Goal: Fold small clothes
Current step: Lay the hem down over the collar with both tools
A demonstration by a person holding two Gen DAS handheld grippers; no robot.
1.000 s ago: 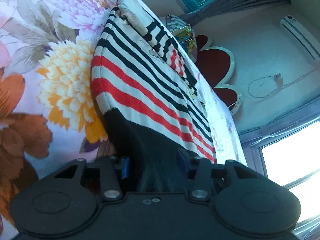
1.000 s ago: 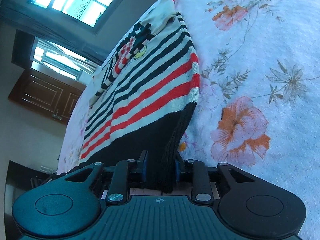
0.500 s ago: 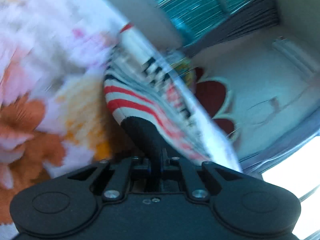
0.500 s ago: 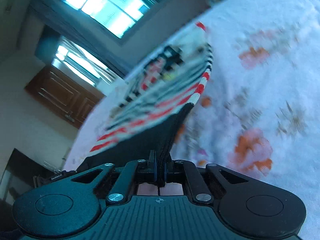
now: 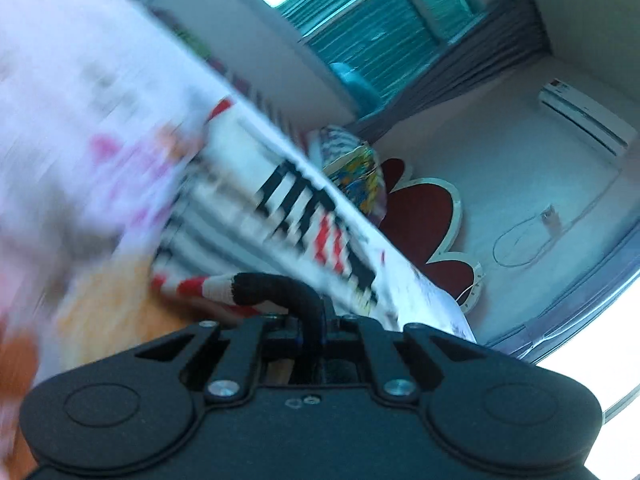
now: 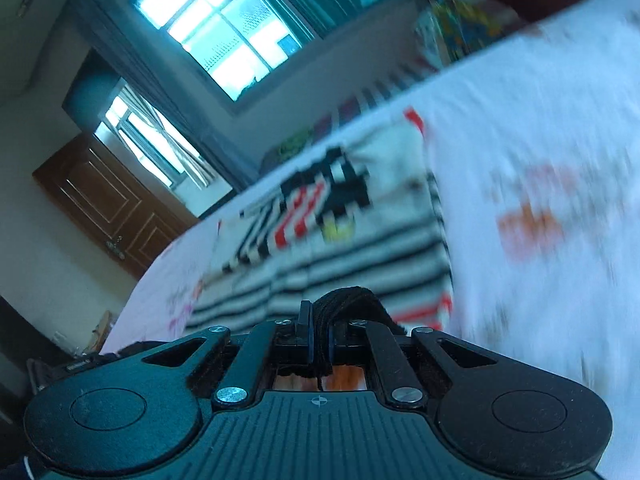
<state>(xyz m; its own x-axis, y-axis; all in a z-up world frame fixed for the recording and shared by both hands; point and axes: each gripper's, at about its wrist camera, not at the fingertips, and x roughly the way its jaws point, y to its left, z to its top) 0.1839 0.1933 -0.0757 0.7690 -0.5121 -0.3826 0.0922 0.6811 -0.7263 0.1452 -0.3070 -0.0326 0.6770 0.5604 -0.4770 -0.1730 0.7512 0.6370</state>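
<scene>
Both clamped on the sweater's (image 5: 248,216) near black hem (image 5: 280,292), the left hand-held gripper (image 5: 310,330) and right hand-held gripper (image 6: 320,340) begin the fold, which next needs the hem carried toward the far collar across the bed (image 6: 540,120).

From my remote seat, each wrist camera sat low behind its own fingers, close over the floral bed (image 5: 80,128), tilted and facing the headboard (image 5: 420,216) end, and both views shared the striped sweater (image 6: 340,240) (blurred) and the curtained window (image 6: 224,28).

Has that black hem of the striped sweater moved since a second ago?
Yes. The black hem, pinched in both shut grippers, has lifted off the flowered bedsheet and folded toward the sweater's collar end; the sheet itself stays put.
</scene>
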